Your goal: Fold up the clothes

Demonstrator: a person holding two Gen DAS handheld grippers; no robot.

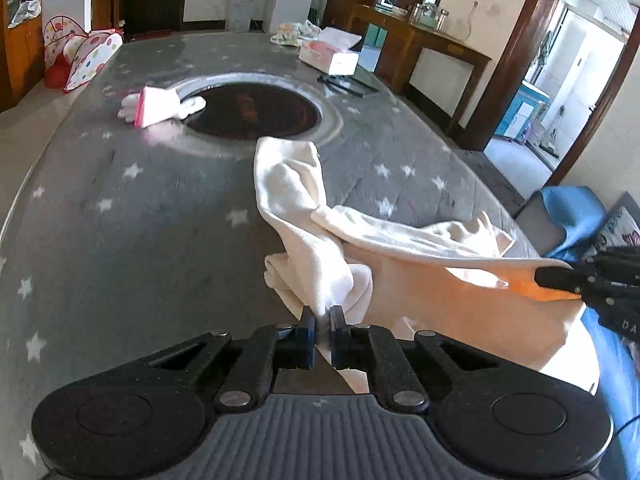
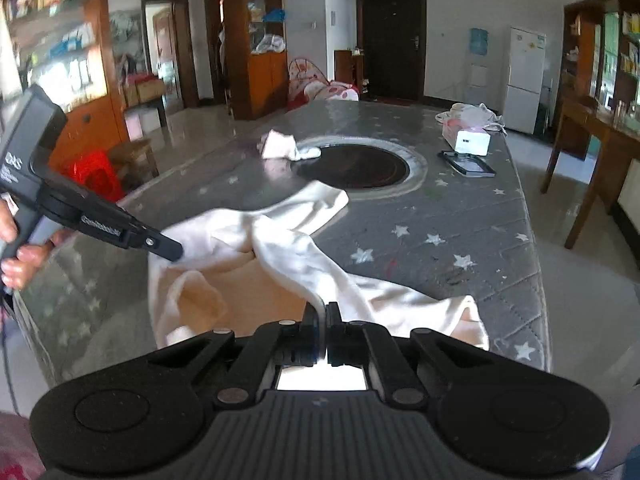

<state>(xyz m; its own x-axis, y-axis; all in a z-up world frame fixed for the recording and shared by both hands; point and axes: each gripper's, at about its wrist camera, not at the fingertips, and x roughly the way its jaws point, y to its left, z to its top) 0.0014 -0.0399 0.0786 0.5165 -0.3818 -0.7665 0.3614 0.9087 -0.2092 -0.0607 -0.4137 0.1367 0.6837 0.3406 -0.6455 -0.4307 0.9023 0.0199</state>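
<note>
Through the left wrist camera I have the left gripper (image 1: 321,317) pinched tight on a bunched fold of the white garment (image 1: 298,216), which trails from the jaws toward the dark round inset (image 1: 256,110) in the middle of the table (image 1: 120,220); the right gripper (image 1: 540,276) comes in from the right edge, clamped on another edge of the same cloth, so it hangs stretched between the two. I judge this as the lift-and-spread step before any fold; the next move calls for drawing the two corners apart and laying the cloth flat on the near side of the inset. A small pink-trimmed piece (image 1: 156,106) lies at the inset's left rim, a tissue box (image 1: 328,56) beyond it. Through the right wrist camera the right gripper (image 2: 323,312) is closed on a narrow ridge of the garment (image 2: 280,240), the left gripper (image 2: 172,252) gripping it left of that, a hand (image 2: 18,256) on its handle. The table wears a grey star-print cover; beyond the inset stand a dark door (image 2: 390,36) and a white fridge (image 2: 524,80).
</note>
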